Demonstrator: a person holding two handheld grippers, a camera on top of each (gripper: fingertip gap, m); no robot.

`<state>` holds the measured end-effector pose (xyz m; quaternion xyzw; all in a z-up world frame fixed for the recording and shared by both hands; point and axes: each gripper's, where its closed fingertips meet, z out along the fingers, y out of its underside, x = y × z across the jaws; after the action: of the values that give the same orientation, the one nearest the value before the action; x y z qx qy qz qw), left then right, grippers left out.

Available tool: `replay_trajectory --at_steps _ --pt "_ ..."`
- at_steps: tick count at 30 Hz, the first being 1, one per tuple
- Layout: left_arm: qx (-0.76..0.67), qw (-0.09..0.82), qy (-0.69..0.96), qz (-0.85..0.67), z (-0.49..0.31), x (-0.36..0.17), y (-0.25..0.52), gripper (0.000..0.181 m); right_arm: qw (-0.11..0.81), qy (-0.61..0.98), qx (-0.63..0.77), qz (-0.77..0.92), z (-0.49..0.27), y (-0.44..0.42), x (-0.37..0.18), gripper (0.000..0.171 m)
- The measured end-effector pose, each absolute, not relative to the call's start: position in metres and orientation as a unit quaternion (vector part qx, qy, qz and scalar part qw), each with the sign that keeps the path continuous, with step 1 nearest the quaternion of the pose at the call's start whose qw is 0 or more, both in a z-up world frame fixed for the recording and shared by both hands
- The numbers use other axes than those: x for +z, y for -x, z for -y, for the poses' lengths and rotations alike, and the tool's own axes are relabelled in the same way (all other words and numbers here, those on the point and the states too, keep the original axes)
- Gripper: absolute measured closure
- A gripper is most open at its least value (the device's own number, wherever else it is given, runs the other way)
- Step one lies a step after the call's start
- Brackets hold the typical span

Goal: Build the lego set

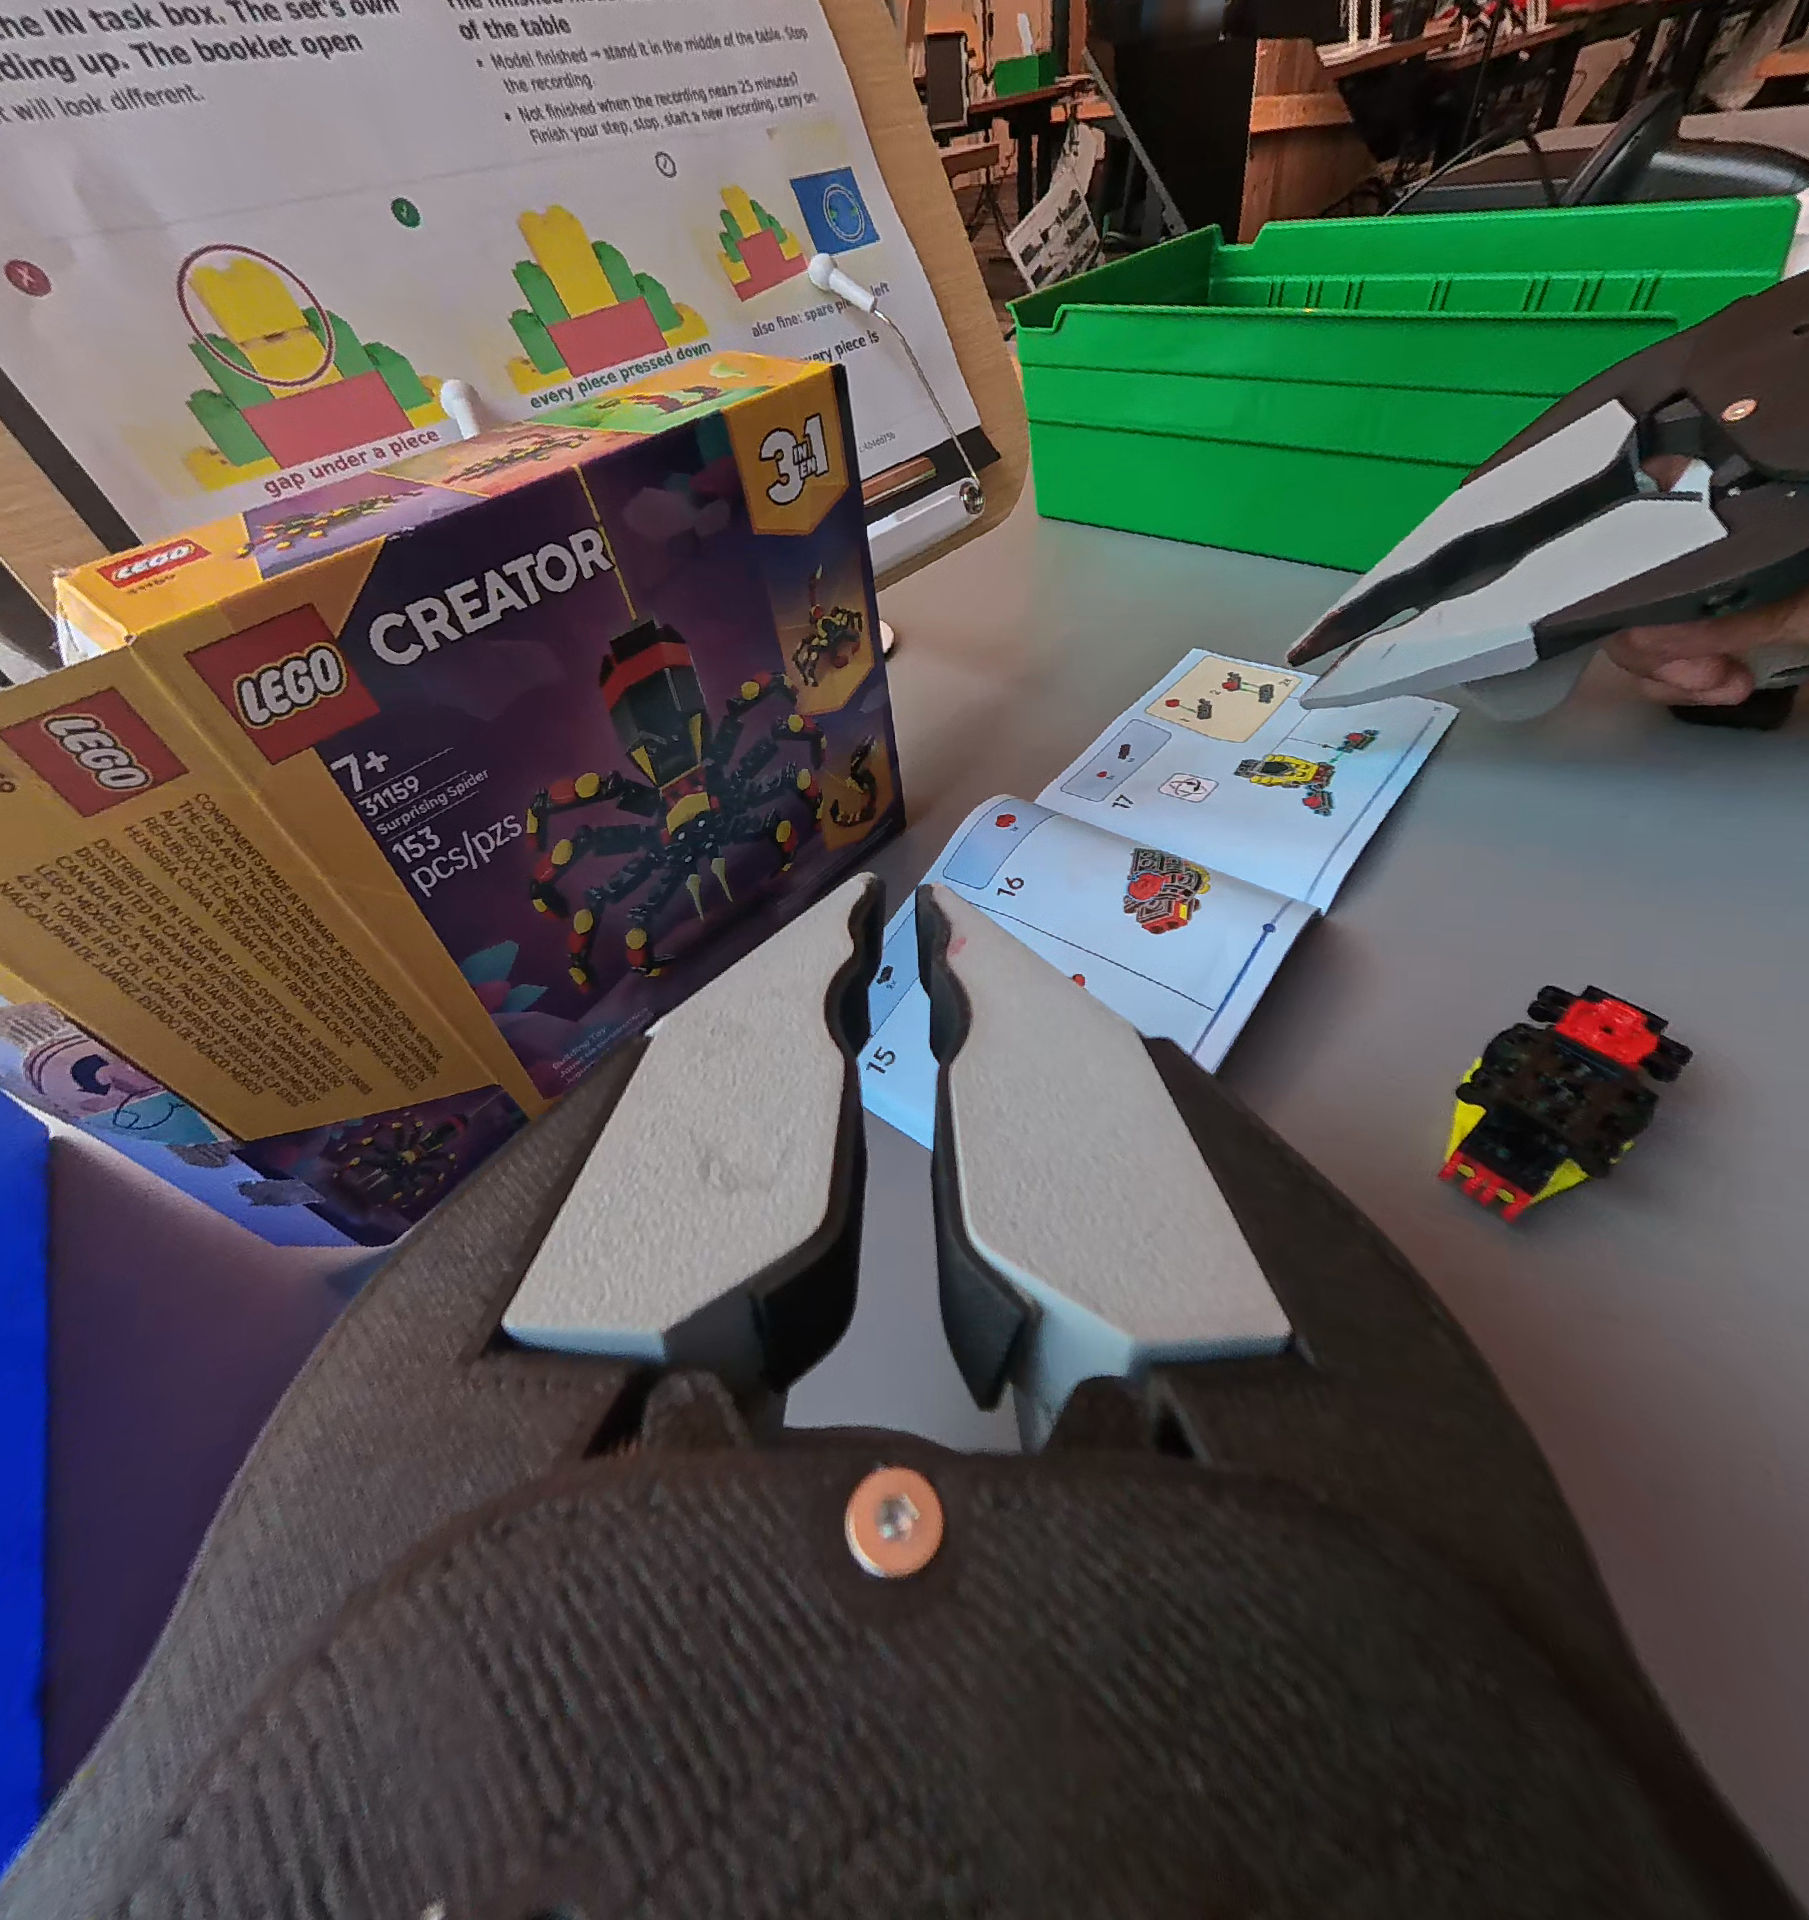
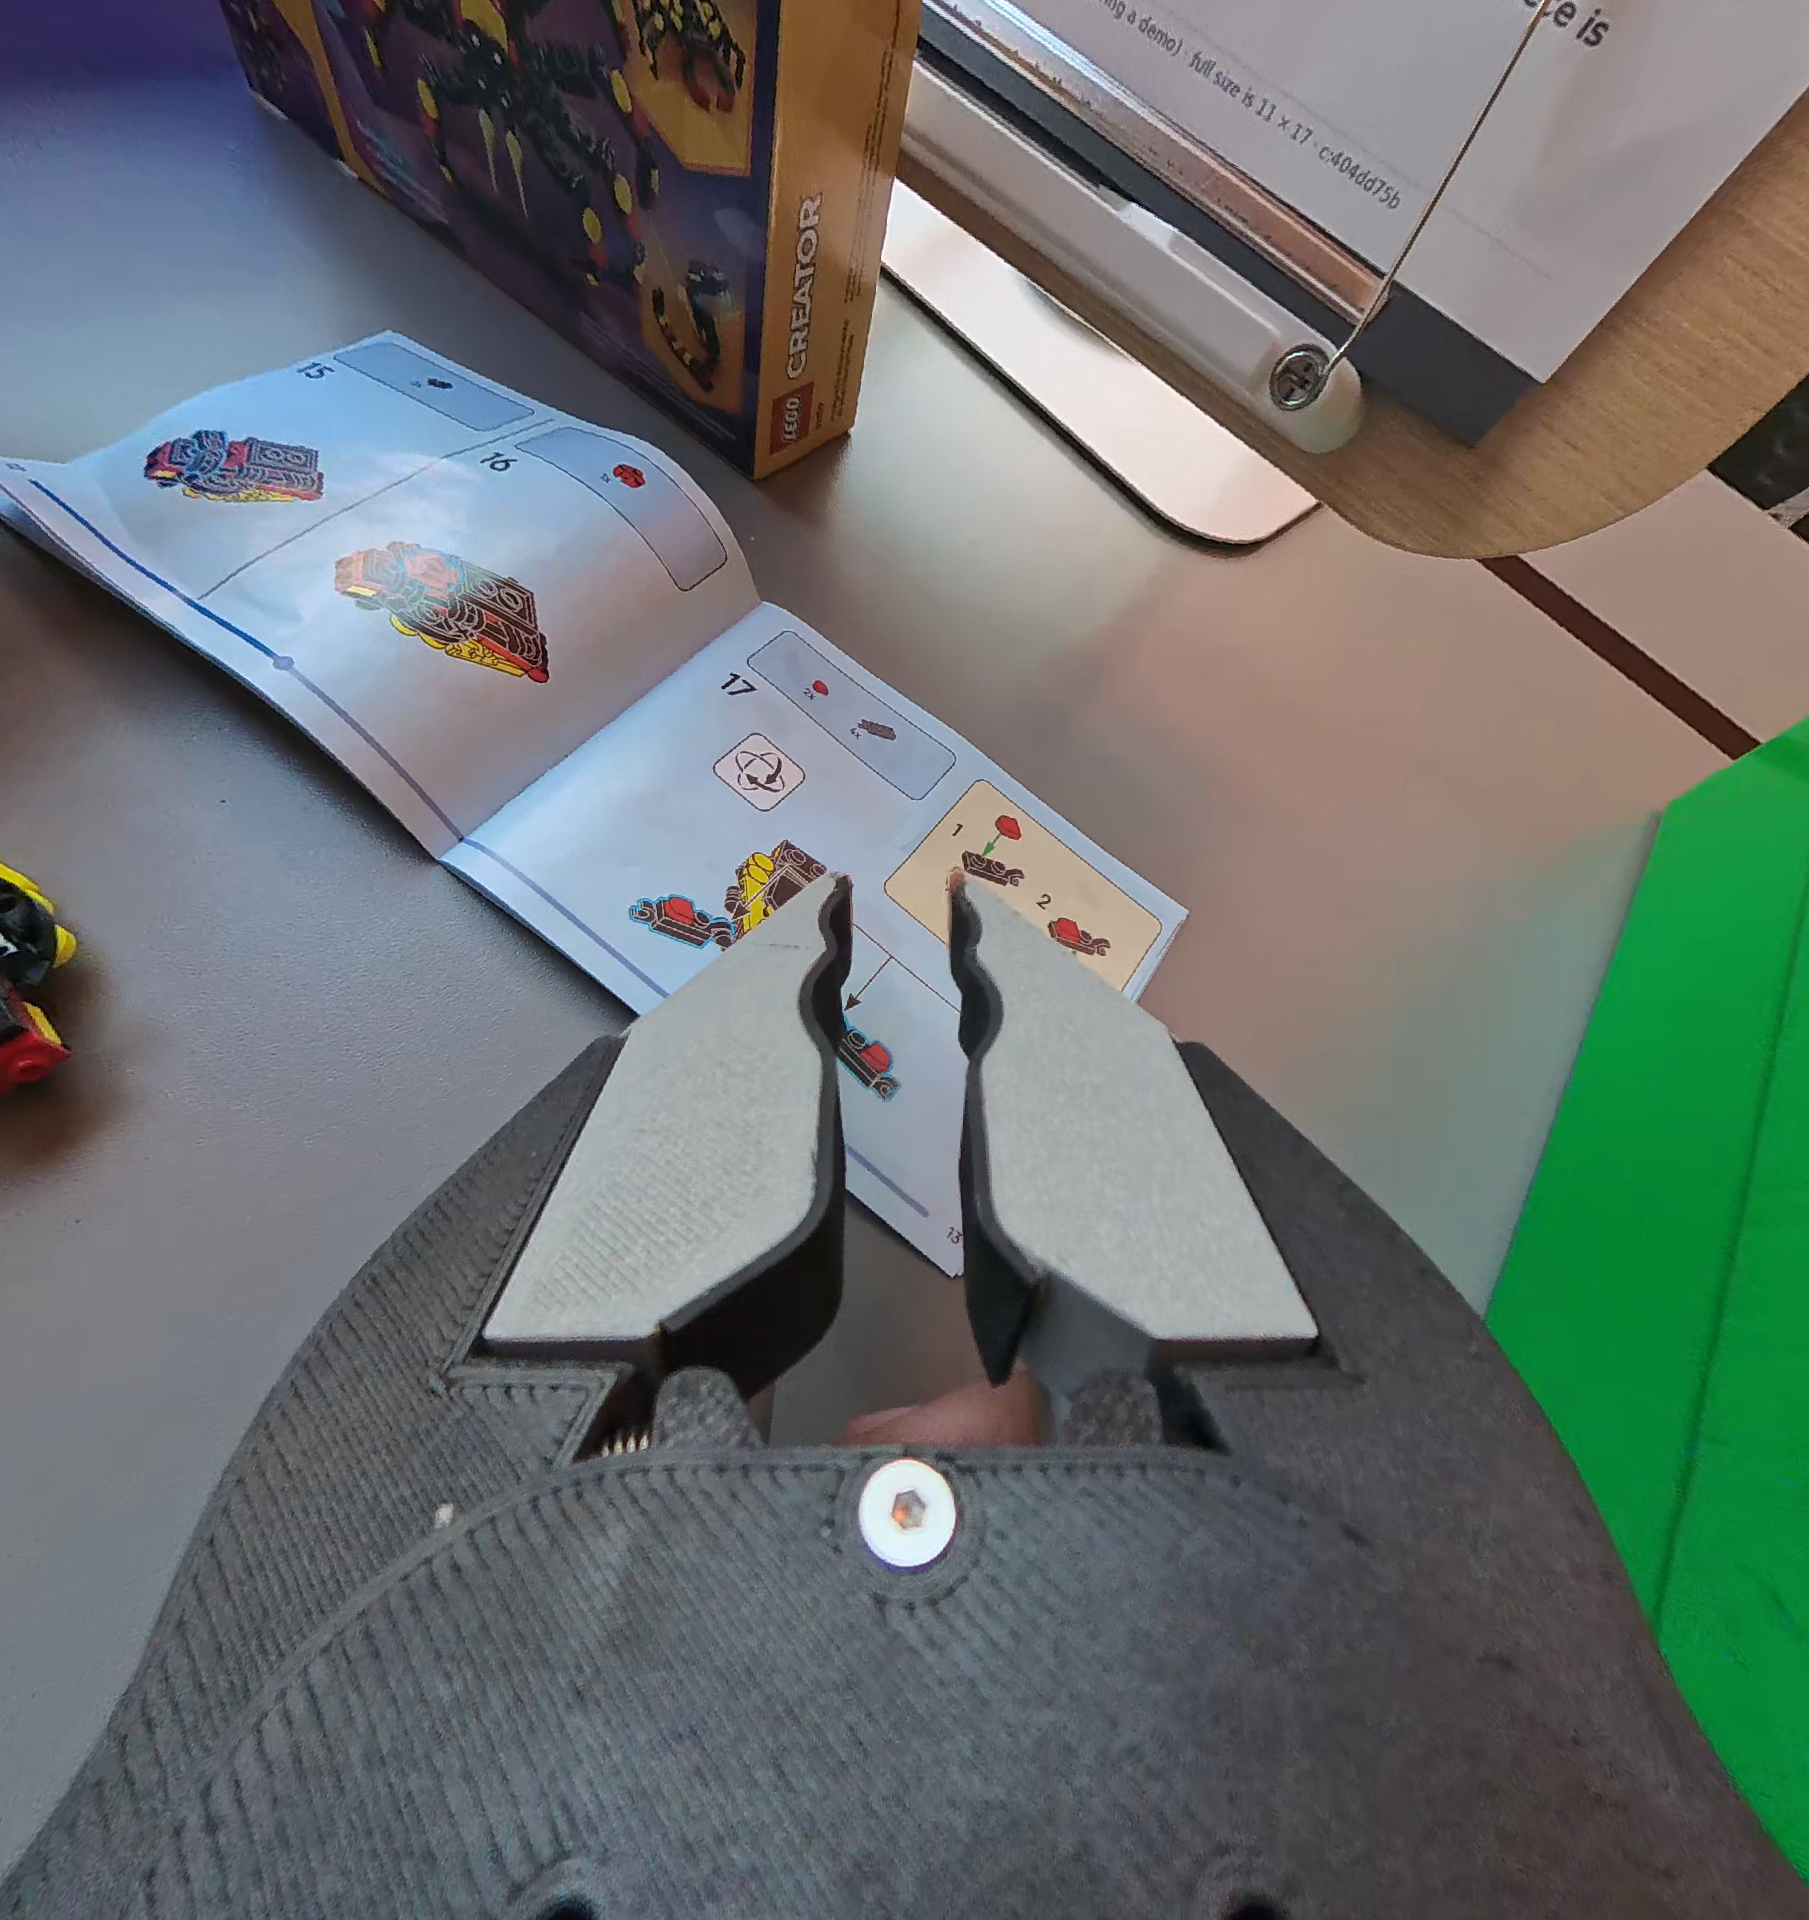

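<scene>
We hold both grippers up over the grey tabletop (image 1: 1502,1455) with nothing in them. The left gripper (image 1: 898,914) sits in the middle of its view, and its jaws are a little apart. The right gripper (image 2: 898,883) has its jaws a bit wider apart, and it hangs over the lower right page of the booklet (image 2: 526,582).

The booklet lies open and flat in the middle of the right view, so we can read the steps while we work. We think we are looking at the next step now.

The half-built model (image 1: 1549,1101) rests alone at the right of the left view, well apart from both grippers. It is black, red and yellow, and it waits there for more parts.

The set's box (image 1: 484,748) stands up at the left, next to the booklet, so its picture faces us. A green bin (image 1: 1295,416) sits at the upper right; we cannot see what is inside. A sheet of tips (image 1: 360,208) stands behind the box.
</scene>
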<state>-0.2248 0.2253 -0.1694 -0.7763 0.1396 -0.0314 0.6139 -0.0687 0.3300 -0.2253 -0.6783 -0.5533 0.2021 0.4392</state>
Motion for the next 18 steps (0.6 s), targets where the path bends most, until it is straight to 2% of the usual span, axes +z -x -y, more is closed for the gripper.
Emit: replay_trajectory --at_steps 5,10,18 --pt "-0.02 0.612 0.777 -0.147 -0.2261 -0.1715 0.2249 0.178 0.441 0.68 0.214 0.545 -0.3314 0.0683 -0.2227 0.153" --pt "-0.011 0.611 0.777 -0.153 -0.226 -0.1725 0.2244 0.178 0.435 0.678 0.213 0.553 -0.3293 0.0694 -0.2247 0.131" --pt "0.009 0.611 0.773 -0.172 -0.2245 -0.1703 0.2204 0.178 0.444 0.669 0.199 0.561 -0.3275 0.0701 -0.2246 0.133"
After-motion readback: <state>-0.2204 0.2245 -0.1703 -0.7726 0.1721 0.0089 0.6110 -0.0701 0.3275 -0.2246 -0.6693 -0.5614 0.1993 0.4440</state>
